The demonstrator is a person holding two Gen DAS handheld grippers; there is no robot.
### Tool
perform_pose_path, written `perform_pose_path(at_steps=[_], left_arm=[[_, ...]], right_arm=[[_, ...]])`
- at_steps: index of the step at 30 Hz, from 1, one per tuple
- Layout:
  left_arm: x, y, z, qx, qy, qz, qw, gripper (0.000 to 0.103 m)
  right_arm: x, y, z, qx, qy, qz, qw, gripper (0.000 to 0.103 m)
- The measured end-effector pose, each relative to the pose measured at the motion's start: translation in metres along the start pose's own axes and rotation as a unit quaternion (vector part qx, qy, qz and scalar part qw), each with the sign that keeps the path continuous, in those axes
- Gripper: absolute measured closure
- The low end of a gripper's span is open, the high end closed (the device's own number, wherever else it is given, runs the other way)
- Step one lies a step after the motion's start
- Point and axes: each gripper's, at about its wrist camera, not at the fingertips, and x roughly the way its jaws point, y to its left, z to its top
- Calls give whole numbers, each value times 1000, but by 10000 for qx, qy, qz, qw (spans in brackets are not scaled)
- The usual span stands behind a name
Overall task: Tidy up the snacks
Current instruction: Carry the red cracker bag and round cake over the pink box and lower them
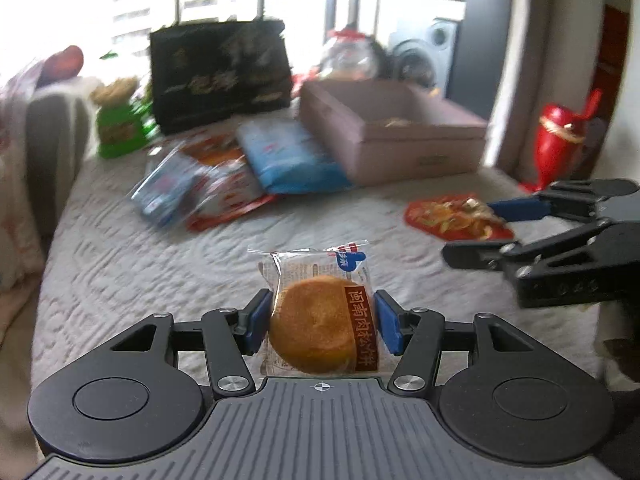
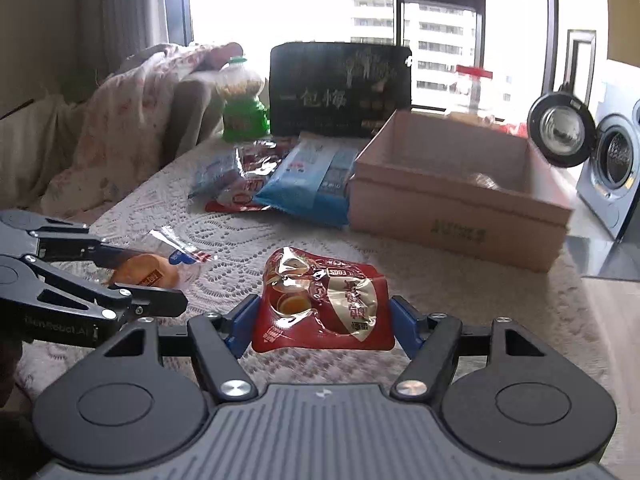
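My left gripper (image 1: 320,320) is shut on a clear-wrapped round golden cake (image 1: 318,322), held just above the white lace tablecloth (image 1: 140,280); it also shows in the right wrist view (image 2: 146,274). My right gripper (image 2: 324,316) is shut on a red egg snack packet (image 2: 324,300), which appears in the left wrist view (image 1: 456,216) at the right. A pink cardboard box (image 2: 452,208) stands open at the back right, with a wrapped item inside (image 2: 482,180). It shows in the left wrist view (image 1: 384,132) too.
A blue snack bag (image 2: 316,176) and red-and-clear packets (image 2: 236,184) lie left of the box. Behind stand a black gift box (image 2: 340,88), a green-labelled jar (image 2: 242,100) and a red-lidded jar (image 2: 474,84). A washing machine (image 2: 612,160) stands at right, a cloth-covered chair (image 2: 120,120) at left.
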Motion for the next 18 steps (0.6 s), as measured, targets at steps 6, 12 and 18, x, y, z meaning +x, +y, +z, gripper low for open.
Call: perform_pose_path(at_steps=[6, 12, 18], left_arm=[[-23, -31, 26, 79, -496, -688, 9964, 43], [-17, -47, 105, -54, -1080, -1317, 9854, 43], [49, -46, 198, -206, -1133, -1023, 9881, 43]], right_arm=[[-29, -28, -16, 47, 73, -309, 9995, 33], [-58, -59, 4, 203, -209, -686, 9972, 33], [-64, -76, 51, -30, -615, -1182, 9911, 33]])
